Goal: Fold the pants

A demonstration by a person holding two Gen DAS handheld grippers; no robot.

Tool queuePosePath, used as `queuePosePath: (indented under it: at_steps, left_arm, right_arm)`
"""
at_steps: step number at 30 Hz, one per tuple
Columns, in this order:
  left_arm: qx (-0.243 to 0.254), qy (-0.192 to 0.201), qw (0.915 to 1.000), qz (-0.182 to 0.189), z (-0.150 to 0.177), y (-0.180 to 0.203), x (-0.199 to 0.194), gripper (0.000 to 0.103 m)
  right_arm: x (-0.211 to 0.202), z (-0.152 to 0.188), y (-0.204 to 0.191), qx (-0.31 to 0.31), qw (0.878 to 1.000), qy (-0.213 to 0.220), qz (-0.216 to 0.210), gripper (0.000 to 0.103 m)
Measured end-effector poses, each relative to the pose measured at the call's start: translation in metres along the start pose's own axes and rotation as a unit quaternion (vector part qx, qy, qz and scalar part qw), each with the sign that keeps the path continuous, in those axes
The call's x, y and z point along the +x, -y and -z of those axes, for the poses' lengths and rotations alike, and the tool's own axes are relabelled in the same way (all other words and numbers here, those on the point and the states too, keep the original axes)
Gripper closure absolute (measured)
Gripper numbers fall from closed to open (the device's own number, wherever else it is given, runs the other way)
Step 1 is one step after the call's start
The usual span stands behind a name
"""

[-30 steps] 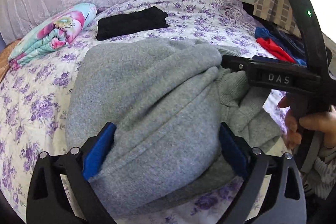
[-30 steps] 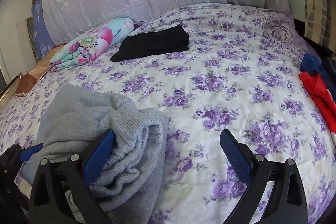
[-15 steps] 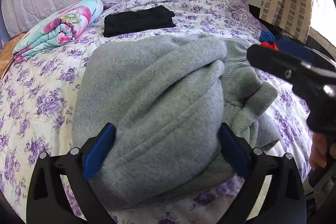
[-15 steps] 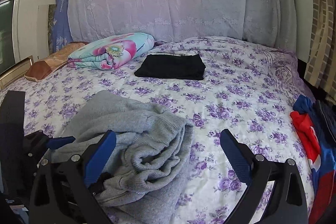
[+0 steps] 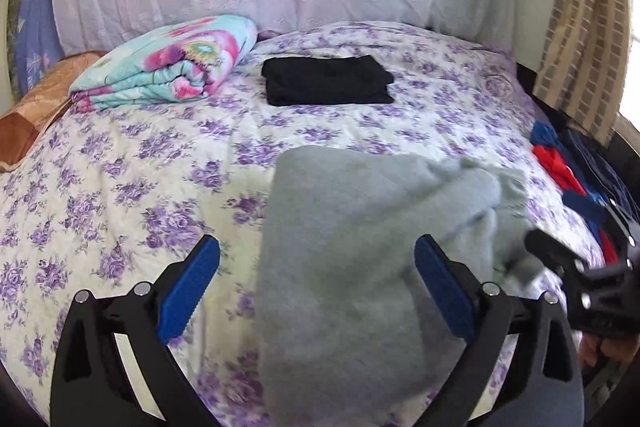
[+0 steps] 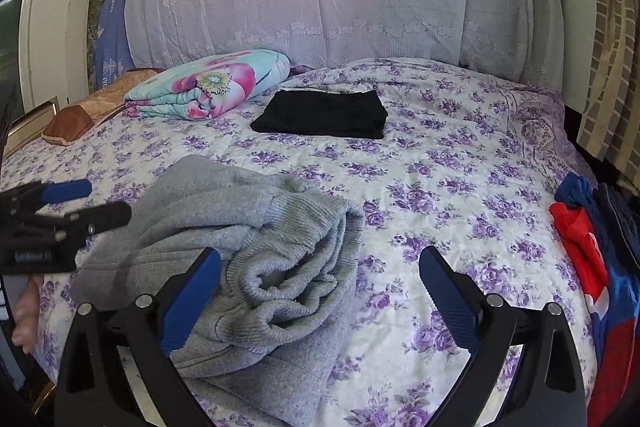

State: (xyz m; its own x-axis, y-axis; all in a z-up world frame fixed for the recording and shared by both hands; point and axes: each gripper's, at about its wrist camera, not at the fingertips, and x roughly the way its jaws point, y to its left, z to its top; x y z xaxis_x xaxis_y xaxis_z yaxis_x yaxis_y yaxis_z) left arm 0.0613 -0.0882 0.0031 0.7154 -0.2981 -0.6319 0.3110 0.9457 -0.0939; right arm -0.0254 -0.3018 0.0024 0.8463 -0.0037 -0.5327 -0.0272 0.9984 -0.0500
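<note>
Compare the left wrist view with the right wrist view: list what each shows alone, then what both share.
Left wrist only: the grey pants' smooth folded top, and the right tongs entering from the right edge.

Right wrist only: the pants' bunched ribbed waistband, and the left tongs at the left edge.

Both: the purple-flowered bedspread, folded black garment, floral quilt roll, red and blue clothes, and each camera's own open tongs holding nothing.

Black claw (image 5: 316,291), blue pads (image 5: 188,289), perhaps ribbed.
</note>
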Motion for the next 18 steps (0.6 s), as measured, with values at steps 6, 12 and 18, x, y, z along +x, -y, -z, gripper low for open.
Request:
queuePosePath:
  at_steps: [6, 12, 18]
  left_arm:
    - [0.033, -0.044, 0.9975, -0.043, -0.007, -0.012, 0.051, 0.006]
    - [-0.039, -0.081, 0.9952, 0.038, 0.004, -0.041, 0.080, 0.004]
    - [-0.069, -0.066, 0.9933, 0.065, 0.014, -0.052, 0.081, 0.004]
  right_arm:
    - [0.017, 0.037, 0.021, -0.005, 0.997, -0.068, 0.026, 0.004]
    - [0.023, 0.053, 0.044, 0.050, 0.995, -0.086, -0.012, 0.004]
    - [-0.034, 0.017, 0.030, 0.051, 0.991, 0.032, -0.121, 0.009]
